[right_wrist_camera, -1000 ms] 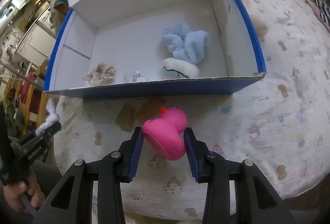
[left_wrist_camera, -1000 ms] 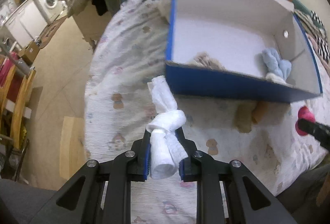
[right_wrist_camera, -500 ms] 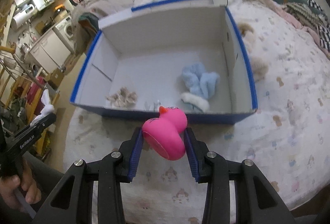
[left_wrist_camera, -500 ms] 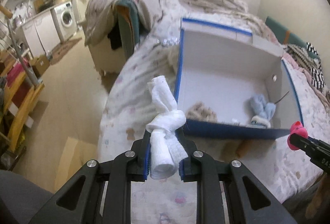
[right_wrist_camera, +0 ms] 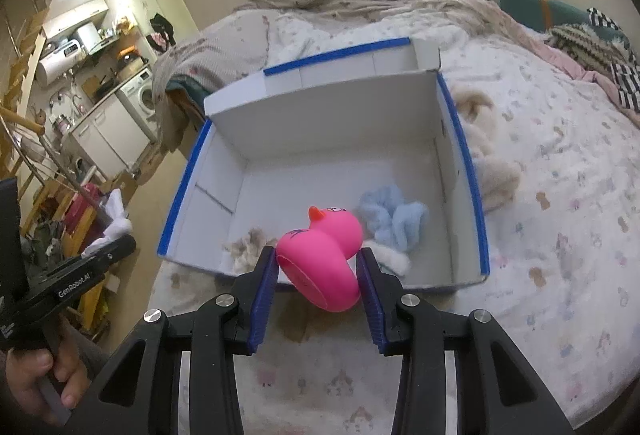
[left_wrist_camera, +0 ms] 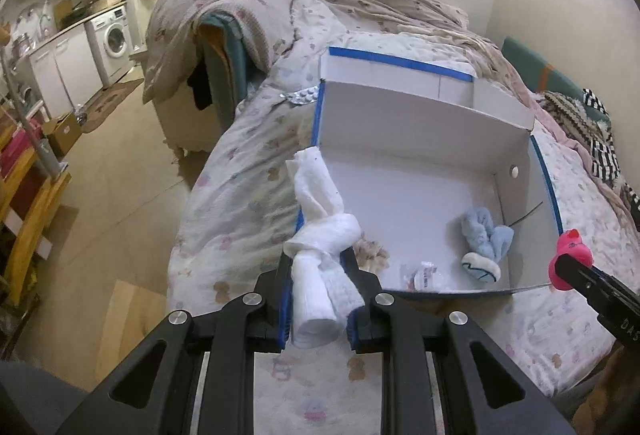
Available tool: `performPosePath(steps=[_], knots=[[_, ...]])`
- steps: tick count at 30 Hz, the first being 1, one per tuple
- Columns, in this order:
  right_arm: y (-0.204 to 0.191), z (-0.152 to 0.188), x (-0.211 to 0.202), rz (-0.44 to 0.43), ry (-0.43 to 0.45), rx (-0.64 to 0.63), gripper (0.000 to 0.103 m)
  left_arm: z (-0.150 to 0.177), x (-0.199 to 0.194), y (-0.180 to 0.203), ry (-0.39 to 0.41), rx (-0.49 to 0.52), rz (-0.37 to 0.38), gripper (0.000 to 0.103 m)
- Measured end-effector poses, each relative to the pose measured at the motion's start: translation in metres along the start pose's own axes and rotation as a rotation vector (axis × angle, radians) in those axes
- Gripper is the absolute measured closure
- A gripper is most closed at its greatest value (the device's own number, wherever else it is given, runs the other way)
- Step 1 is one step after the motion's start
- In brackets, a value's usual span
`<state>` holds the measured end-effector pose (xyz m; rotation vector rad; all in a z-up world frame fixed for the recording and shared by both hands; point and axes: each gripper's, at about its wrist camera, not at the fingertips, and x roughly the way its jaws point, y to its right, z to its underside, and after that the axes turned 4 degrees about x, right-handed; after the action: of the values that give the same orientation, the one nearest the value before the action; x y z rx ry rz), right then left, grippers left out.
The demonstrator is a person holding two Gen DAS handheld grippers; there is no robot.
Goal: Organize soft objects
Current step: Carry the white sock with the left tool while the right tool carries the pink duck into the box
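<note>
My left gripper (left_wrist_camera: 316,271) is shut on a knotted white sock (left_wrist_camera: 320,235) and holds it above the near left corner of a white box with blue edges (left_wrist_camera: 420,123). My right gripper (right_wrist_camera: 316,267) is shut on a pink rubber duck (right_wrist_camera: 320,255) and holds it above the box's (right_wrist_camera: 320,123) near wall. Inside the box lie a light blue sock (right_wrist_camera: 394,219), a white sock (left_wrist_camera: 480,269), a beige scrunchie (right_wrist_camera: 248,247) and a small wrapper (left_wrist_camera: 422,273). The duck shows at the right of the left wrist view (left_wrist_camera: 572,255).
The box rests on a bed with a patterned white cover (right_wrist_camera: 560,235). A beige plush toy (right_wrist_camera: 492,171) lies right of the box. A pill blister pack (left_wrist_camera: 302,97) lies at its far left corner. A rumpled blanket (left_wrist_camera: 240,11) covers the bed's far end.
Both grippers have risen and moved forward over the box's near edge, still holding the sock and the duck. The views now look down into the box from higher up.
</note>
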<state>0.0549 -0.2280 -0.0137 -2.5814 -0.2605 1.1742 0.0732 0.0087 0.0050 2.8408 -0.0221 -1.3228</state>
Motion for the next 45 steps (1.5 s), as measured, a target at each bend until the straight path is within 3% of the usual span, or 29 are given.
performPosePath(steps=[18,24,30,37,45], knots=[[0.018,-0.038,0.014,-0.006,0.062,0.043,0.060,-0.053,0.041,0.033,-0.011,0.110,0.015,0.084],[0.014,-0.048,0.034,0.027,0.046,-0.004,0.060,-0.047,0.062,0.046,-0.003,0.170,0.019,0.084],[0.010,-0.054,0.060,0.041,0.009,-0.040,0.060,-0.039,0.093,0.033,-0.085,0.076,0.039,0.084],[0.017,-0.052,0.091,0.034,-0.074,0.033,0.060,-0.045,0.104,0.030,-0.081,0.055,0.038,0.084],[0.024,-0.037,0.117,0.042,-0.204,0.078,0.060,-0.043,0.122,0.043,-0.162,0.064,0.056,0.084]])
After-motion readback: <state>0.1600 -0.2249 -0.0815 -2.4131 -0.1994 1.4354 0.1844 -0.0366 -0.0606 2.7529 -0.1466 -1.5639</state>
